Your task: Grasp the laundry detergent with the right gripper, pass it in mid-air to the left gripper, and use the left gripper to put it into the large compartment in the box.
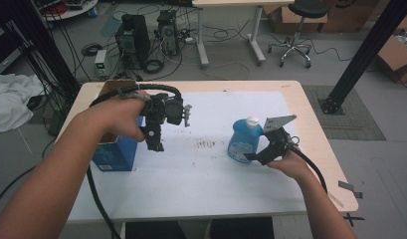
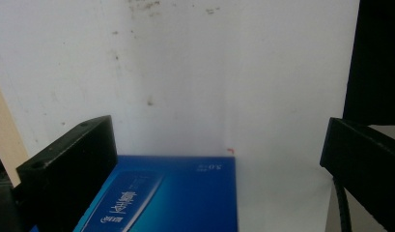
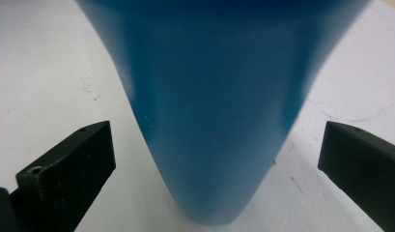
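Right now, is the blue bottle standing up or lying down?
Standing up. The blue bottle sits on its base on the table, its white cap on top.

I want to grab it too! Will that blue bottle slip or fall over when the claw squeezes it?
The blue bottle looks like smooth plastic, so it may slip. It stands upright and narrows toward its white cap, so a high push might tip it. The right claw is open around it.

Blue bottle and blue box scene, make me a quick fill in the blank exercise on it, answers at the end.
1. The blue bottle has a ____ cap.
2. The right gripper has its jaws ____, one on each side of the bottle.
3. The left gripper hangs above the blue ____ at the table's left edge.

Missing words: white; open; box
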`<state>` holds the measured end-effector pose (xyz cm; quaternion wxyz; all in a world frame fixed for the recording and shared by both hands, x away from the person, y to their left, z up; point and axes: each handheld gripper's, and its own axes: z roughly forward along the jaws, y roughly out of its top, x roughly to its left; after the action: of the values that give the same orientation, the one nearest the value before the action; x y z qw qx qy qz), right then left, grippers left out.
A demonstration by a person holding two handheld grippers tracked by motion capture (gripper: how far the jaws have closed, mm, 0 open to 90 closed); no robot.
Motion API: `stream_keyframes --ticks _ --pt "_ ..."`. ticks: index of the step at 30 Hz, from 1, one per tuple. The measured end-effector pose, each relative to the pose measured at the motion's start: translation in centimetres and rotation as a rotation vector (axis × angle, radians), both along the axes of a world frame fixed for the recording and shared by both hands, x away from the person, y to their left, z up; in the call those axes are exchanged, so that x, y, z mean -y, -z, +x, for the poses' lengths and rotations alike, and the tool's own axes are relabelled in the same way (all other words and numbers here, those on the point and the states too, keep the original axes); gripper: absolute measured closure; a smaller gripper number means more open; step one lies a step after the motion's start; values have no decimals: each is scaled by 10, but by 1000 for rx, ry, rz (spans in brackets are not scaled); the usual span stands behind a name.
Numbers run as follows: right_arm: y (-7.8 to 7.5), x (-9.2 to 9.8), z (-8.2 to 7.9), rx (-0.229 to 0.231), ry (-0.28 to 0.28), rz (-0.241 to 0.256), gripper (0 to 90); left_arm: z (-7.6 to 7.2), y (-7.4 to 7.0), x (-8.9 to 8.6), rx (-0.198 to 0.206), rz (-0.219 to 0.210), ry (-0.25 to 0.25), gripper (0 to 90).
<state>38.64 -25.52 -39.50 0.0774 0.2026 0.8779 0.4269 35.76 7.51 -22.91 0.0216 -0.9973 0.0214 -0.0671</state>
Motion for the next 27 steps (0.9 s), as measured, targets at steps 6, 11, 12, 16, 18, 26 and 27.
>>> stream_keyframes --ticks 6,11,12,16,18,26,27 --pt "7 -6 -1 23 4 21 0 -1 1 0 5 -3 3 1" --pt "11 -6 0 45 17 62 0 -1 1 -1 6 -5 1 1" --pt "12 -7 0 50 20 73 0 -1 1 -2 6 -3 -1 0" --pt "14 -7 0 66 31 106 0 -1 1 -2 6 -3 1 0" --pt "15 -7 0 73 34 120 0 -2 1 -1 8 -2 2 1" --pt "21 -8 0 77 52 151 0 -2 1 0 10 -3 1 1" --pt "22 -9 0 81 53 153 0 -2 1 0 10 -2 1 0"
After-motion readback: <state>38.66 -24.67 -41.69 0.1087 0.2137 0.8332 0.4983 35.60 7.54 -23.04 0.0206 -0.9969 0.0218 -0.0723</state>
